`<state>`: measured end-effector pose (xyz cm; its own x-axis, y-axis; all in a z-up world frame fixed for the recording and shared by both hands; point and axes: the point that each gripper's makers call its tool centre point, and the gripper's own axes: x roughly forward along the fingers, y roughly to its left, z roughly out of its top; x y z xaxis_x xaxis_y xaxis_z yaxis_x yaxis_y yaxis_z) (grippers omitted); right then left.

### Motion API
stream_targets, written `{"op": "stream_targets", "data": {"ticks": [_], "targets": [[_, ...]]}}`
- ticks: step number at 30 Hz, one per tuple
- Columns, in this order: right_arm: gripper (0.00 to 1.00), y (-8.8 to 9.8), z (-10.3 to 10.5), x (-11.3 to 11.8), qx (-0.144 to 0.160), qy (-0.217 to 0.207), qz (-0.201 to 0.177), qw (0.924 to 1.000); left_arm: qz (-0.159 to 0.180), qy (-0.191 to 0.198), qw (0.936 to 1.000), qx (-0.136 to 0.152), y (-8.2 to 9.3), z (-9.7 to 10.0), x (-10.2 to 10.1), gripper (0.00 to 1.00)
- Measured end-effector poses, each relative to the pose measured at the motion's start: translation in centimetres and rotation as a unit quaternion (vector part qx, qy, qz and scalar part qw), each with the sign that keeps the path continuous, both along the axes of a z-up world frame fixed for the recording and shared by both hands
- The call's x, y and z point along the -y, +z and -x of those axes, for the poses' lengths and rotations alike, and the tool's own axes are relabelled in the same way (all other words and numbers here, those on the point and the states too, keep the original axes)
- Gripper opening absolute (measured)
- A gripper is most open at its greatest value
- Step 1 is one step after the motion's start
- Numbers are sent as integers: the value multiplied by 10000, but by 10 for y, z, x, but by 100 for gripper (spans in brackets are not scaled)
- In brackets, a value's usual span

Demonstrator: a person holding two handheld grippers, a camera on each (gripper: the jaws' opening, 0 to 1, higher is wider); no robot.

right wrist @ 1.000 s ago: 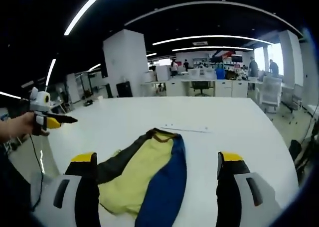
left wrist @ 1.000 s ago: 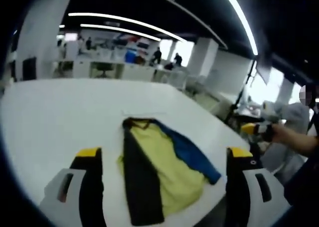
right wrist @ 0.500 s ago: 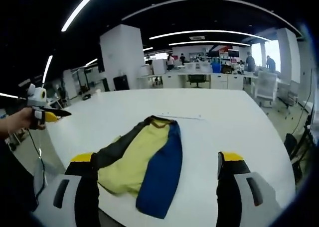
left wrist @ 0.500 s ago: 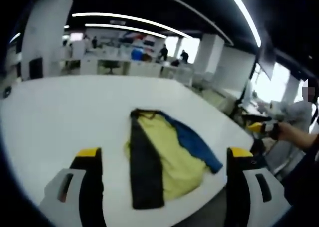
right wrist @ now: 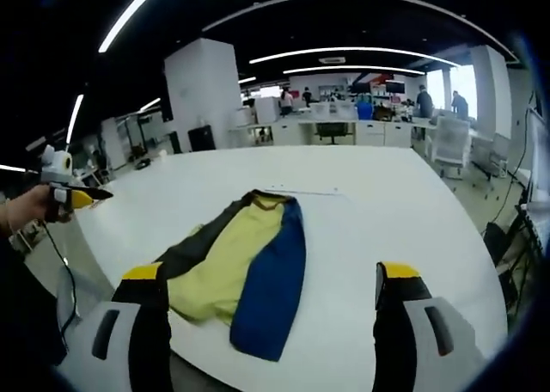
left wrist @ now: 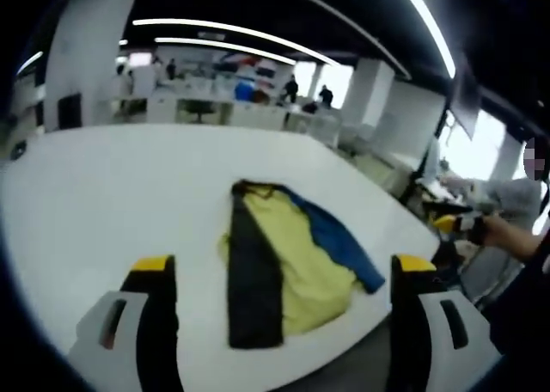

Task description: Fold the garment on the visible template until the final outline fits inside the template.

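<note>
A garment (left wrist: 288, 259) lies on the white table (left wrist: 112, 194), folded into a long shape: yellow in the middle, a black band on one side, blue on the other, dark collar at the far end. In the right gripper view the garment (right wrist: 245, 259) reaches close to the table's near edge. My left gripper (left wrist: 284, 265) is held above and short of it, open, nothing between its jaws. My right gripper (right wrist: 271, 272) is likewise open and holds nothing. Each shows in the other's view, held in a hand: right gripper (left wrist: 457, 224), left gripper (right wrist: 76, 197). A thin line (right wrist: 301, 191) marks the table beyond the collar.
The table (right wrist: 387, 211) is wide and bare around the garment. A person (left wrist: 516, 237) stands off its right edge in the left gripper view. Office desks, chairs (right wrist: 447, 147), white pillars (right wrist: 202, 100) and distant people lie behind.
Both cameras have drawn back from the table, so the garment looks smaller and the near table edge now shows. The garment lies as before. Both grippers stay open.
</note>
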<state>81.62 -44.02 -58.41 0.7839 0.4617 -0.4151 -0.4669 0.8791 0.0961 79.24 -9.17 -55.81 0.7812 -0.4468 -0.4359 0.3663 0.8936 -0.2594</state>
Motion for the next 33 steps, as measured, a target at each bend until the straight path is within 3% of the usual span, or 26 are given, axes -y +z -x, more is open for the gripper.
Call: {"op": "stream_targets", "data": {"ticks": [13,21,27,33], "targets": [[100,-19,10,-4,-129,205,272,9993,-1,-7,10000,-28,0,0,-1,100],[93,-36,13,-13,-277,333,200,9989,37,32,9999,-93,-3,1,-3,100],[78,-55,17,-11,-449,343,10,9984,62,83,9999,-121,-5,2,-5,100],[60,-92,24,-6,-732,365,112,9966,74,143,9996,-212,-12,4,-7,100]]}}
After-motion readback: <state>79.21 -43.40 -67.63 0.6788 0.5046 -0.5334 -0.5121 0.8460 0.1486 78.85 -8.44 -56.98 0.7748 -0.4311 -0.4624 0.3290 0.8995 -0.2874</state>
